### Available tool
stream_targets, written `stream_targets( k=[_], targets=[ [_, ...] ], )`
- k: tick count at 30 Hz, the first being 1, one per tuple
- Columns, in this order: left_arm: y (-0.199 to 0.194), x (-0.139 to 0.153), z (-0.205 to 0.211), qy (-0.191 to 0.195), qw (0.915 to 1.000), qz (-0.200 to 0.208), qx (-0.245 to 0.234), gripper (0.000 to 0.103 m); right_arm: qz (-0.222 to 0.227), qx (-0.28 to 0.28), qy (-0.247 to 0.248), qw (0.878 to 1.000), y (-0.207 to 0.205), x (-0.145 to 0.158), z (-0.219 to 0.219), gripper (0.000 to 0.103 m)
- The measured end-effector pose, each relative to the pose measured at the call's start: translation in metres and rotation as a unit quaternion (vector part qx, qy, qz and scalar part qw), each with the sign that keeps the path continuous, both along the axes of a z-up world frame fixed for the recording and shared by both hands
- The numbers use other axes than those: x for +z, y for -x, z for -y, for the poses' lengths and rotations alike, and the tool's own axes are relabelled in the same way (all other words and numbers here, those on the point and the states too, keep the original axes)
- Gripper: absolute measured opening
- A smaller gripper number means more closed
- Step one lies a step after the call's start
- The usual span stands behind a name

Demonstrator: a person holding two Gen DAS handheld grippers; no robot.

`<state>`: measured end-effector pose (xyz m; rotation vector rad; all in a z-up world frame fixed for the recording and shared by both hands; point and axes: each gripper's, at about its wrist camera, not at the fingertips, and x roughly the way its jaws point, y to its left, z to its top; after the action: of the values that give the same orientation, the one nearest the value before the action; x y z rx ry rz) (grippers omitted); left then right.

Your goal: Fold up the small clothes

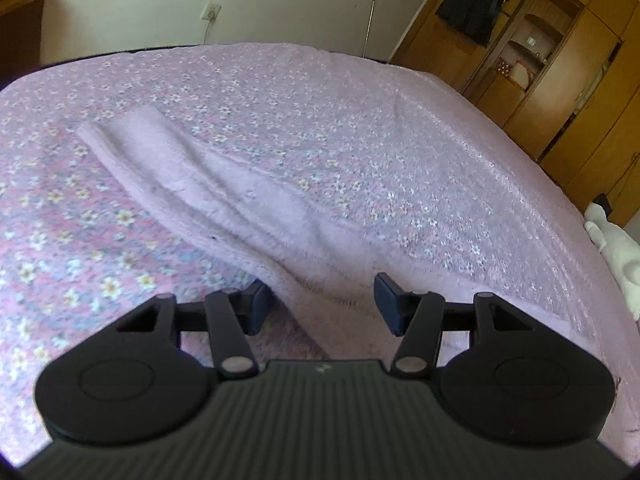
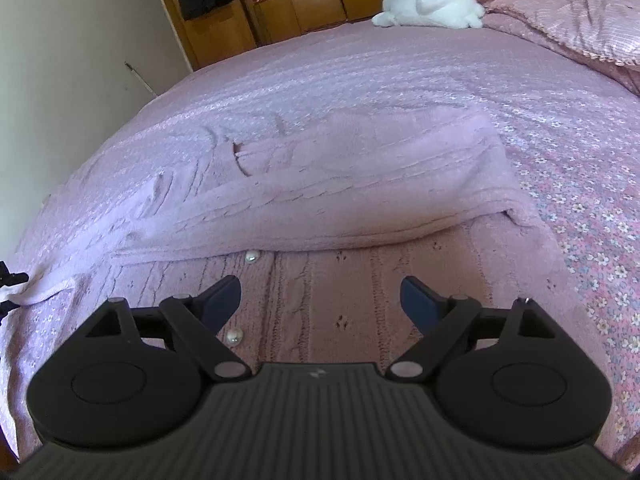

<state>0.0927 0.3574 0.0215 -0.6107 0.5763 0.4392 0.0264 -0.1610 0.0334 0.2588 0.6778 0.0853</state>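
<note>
Both grippers, left gripper and right gripper, spread wide over pink cardigan; white plush toy well beyond, wardrobe cut off.

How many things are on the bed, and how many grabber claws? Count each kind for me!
Pink knitted cardigan: 1
White plush toy: 1
Pearl buttons showing, one and another: 2
Grippers, both open and holding nothing, left gripper and right gripper: 2
Total: 6

Fuzzy knitted cardigan with glossy pearl buttons; matt plastic claws.
</note>
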Motion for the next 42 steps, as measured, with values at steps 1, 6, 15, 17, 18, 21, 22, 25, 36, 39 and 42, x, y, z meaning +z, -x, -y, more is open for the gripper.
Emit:
stream_targets(
  k=[1, 6, 15, 17, 18, 21, 22, 25, 36, 39, 42],
  targets=[
    [-0.001, 0.001, 0.001, -0.005, 1.0000, 0.000, -0.001, 0.055, 0.001, -0.003, 0.000, 1.000, 0.001, 0.001, 0.000, 0.091],
    [0.000, 0.002, 0.001, 0.002, 0.9995, 0.024, -0.020, 0.011, 0.012, 0.003, 0.001, 1.000, 0.003, 0.009, 0.002, 0.091],
    [0.015, 0.056, 0.043, -0.033, 0.9902, 0.114, -0.075, 0.010, 0.012, 0.001, -0.003, 1.000, 0.003, 0.015, 0.009, 0.091],
    [0.013, 0.071, 0.060, -0.045, 0.9889, 0.116, -0.081, 0.009, 0.004, -0.003, 0.008, 1.000, 0.002, 0.014, 0.011, 0.091],
    [0.012, 0.079, 0.069, -0.045, 0.9882, 0.117, -0.087, 0.009, 0.006, -0.008, 0.016, 1.000, 0.003, 0.015, 0.013, 0.091],
    [0.005, 0.094, 0.098, -0.041, 0.9855, 0.122, -0.110, 0.009, 0.015, -0.014, 0.021, 1.000, 0.007, 0.018, 0.020, 0.091],
    [0.003, 0.098, 0.108, -0.037, 0.9841, 0.125, -0.120, 0.009, 0.016, -0.017, 0.017, 1.000, 0.007, 0.019, 0.024, 0.091],
    [0.000, 0.109, 0.141, -0.025, 0.9781, 0.143, -0.149, 0.009, 0.019, -0.024, 0.008, 1.000, 0.011, 0.019, 0.034, 0.091],
    [-0.022, 0.097, 0.258, -0.019, 0.9566, 0.126, -0.262, 0.009, -0.007, -0.039, -0.015, 0.999, 0.016, 0.001, 0.058, 0.091],
    [-0.027, 0.084, 0.283, -0.025, 0.9493, 0.116, -0.291, 0.009, -0.014, -0.039, -0.020, 0.999, 0.017, -0.003, 0.063, 0.091],
    [-0.033, 0.069, 0.304, -0.041, 0.9443, 0.093, -0.313, 0.009, -0.019, -0.040, -0.027, 0.999, 0.018, -0.006, 0.068, 0.091]
  ],
)
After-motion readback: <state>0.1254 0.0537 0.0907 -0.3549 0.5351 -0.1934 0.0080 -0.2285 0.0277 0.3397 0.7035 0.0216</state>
